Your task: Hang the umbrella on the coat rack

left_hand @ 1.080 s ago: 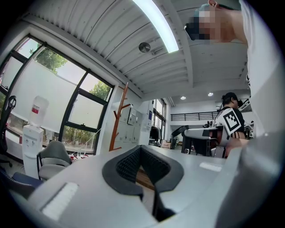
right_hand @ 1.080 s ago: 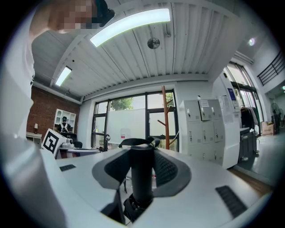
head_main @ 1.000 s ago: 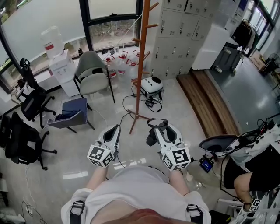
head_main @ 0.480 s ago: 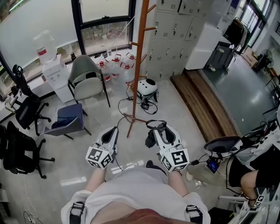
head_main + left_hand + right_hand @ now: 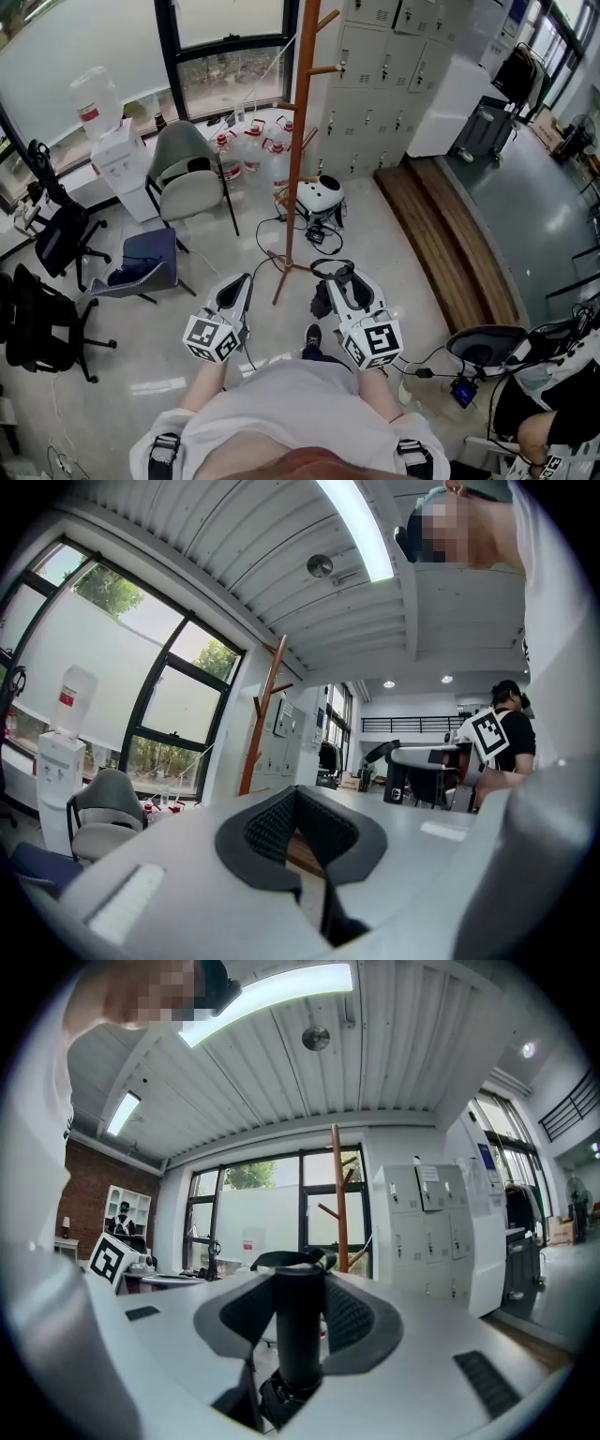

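Note:
In the head view the orange-brown coat rack point(image 5: 295, 141) stands straight ahead, its feet on the floor just beyond the grippers. My right gripper point(image 5: 339, 275) is shut on a black folded umbrella point(image 5: 325, 292), whose strap loop pokes out past the tips. The right gripper view shows the umbrella handle point(image 5: 300, 1326) upright between the pads, with the rack point(image 5: 336, 1194) behind it. My left gripper point(image 5: 244, 279) is level beside it, left of the rack's base, shut with nothing in it. In the left gripper view the pads point(image 5: 272, 822) meet, and the rack point(image 5: 267, 714) is ahead.
A grey chair point(image 5: 192, 169), a blue seat point(image 5: 145, 258) and black office chairs point(image 5: 42, 319) stand to the left. A water dispenser point(image 5: 108, 141) is by the window. A white device point(image 5: 323, 197) with cables lies behind the rack. Lockers point(image 5: 384, 75) and a wooden step point(image 5: 441, 225) are right.
Both grippers have been carried forward toward the coat rack, whose base is now closer. The umbrella stays held in the right gripper. The seated person at the right has slid toward the frame's edge.

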{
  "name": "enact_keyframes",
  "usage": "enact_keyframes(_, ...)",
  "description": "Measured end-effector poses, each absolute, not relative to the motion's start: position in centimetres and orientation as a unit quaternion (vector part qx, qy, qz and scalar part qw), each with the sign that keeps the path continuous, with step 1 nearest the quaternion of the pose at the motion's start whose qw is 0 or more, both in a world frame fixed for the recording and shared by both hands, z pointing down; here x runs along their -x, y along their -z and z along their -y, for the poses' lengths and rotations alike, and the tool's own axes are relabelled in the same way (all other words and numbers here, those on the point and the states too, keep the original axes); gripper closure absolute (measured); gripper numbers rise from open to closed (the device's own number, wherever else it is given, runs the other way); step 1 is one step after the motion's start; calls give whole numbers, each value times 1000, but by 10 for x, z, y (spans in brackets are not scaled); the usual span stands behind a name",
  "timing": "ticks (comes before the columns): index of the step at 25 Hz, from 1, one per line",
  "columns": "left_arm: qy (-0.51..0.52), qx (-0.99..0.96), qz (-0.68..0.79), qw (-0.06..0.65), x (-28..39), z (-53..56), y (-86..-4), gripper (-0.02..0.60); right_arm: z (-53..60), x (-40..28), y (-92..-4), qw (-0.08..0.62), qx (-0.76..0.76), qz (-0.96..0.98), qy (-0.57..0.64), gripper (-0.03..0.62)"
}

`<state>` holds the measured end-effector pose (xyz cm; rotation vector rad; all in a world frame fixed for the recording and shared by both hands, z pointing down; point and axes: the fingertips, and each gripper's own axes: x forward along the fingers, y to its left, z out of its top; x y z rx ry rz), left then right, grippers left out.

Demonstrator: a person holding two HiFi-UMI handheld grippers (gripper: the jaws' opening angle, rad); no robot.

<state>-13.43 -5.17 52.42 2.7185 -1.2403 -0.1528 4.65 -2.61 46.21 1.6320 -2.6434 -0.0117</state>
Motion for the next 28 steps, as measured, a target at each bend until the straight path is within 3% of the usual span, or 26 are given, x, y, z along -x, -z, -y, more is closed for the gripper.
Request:
enact_keyframes(17,60,-871,485,54,51,200,-508,572,198,-122,-446,8,-446,894,29,444)
enact_keyframes(28,48,-875,479,55,56,249,-505,572,249,-122,-438,-1,-453,891,25,444)
